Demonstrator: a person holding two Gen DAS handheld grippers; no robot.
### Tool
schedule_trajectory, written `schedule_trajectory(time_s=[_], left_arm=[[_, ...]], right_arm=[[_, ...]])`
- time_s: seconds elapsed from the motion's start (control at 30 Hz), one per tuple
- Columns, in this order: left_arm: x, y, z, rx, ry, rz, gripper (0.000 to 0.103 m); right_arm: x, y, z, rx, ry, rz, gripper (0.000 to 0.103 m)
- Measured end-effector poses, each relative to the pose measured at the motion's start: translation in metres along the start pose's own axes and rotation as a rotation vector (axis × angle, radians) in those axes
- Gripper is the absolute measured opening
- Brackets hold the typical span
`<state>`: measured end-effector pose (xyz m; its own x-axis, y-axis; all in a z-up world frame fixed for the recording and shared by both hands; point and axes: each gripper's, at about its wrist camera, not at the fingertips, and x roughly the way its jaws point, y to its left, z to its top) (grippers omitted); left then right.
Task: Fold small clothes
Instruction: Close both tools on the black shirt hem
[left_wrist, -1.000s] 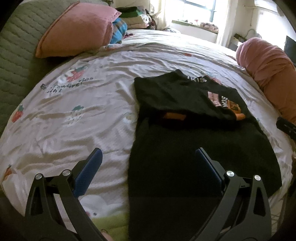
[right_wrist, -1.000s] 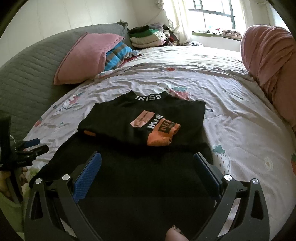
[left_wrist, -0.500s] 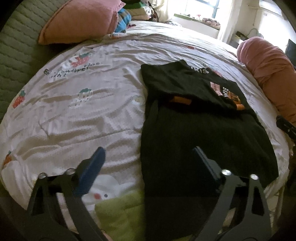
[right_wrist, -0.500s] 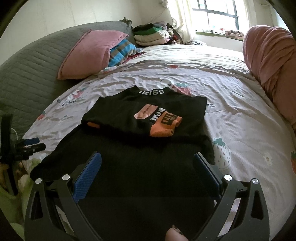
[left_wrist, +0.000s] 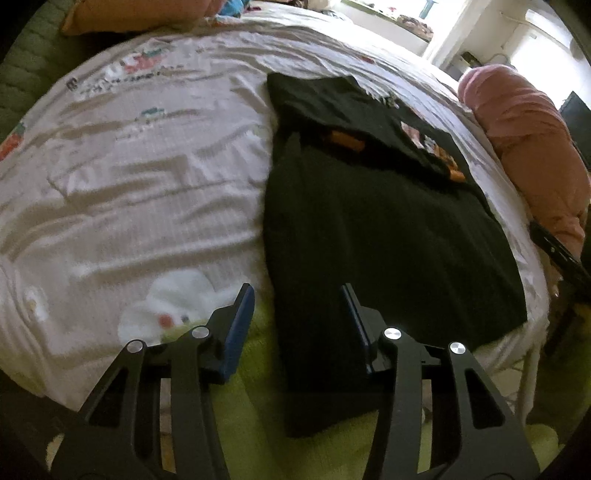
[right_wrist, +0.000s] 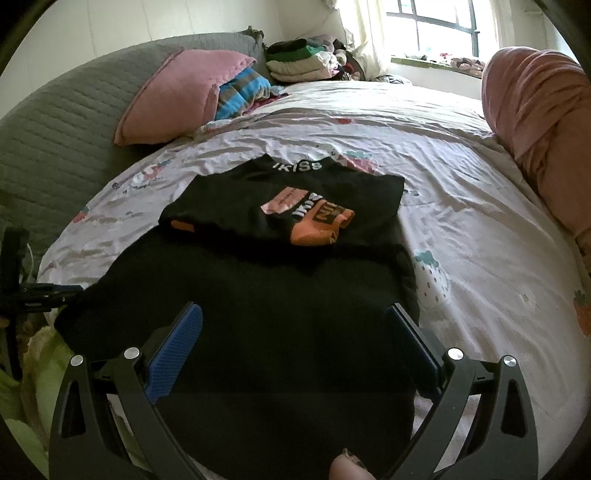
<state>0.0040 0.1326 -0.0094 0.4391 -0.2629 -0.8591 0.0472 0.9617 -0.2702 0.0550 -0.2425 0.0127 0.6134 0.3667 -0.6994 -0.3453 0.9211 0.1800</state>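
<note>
The left gripper (left_wrist: 297, 306) had just been closing, its jaws narrowed but apart, straddling the near left corner of the black shirt (left_wrist: 373, 236) without pressing it. The right gripper (right_wrist: 295, 332) stood wide over the shirt's near hem, holding nothing. The shirt lay on the printed bedsheet (right_wrist: 461, 206), its top part folded back with an orange print (right_wrist: 317, 221) showing. Farther off lay a pink pillow (right_wrist: 177, 96) and stacked clothes (right_wrist: 303, 62).

White letters "IKISS" run along the collar band of the black shirt (right_wrist: 280, 206). Lettering on its orange-and-pink chest print (right_wrist: 314, 218) and on the bedsheet (right_wrist: 461, 206) is illegible.
</note>
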Motion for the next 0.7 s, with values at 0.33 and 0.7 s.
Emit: schedule_trajectory(time_s=[0.33,0.7], left_arm=[[0.009,-0.001,-0.011,0.017,0.049,0.007,0.039],[0.013,-0.009,-0.010,0.056,0.049,0.040,0.036]], right_arm=[[-0.001,-0.006,-0.022,0.001,0.057,-0.007,0.098],[-0.007,-0.029,-0.058,0.051,0.175,0.001,0.098]])
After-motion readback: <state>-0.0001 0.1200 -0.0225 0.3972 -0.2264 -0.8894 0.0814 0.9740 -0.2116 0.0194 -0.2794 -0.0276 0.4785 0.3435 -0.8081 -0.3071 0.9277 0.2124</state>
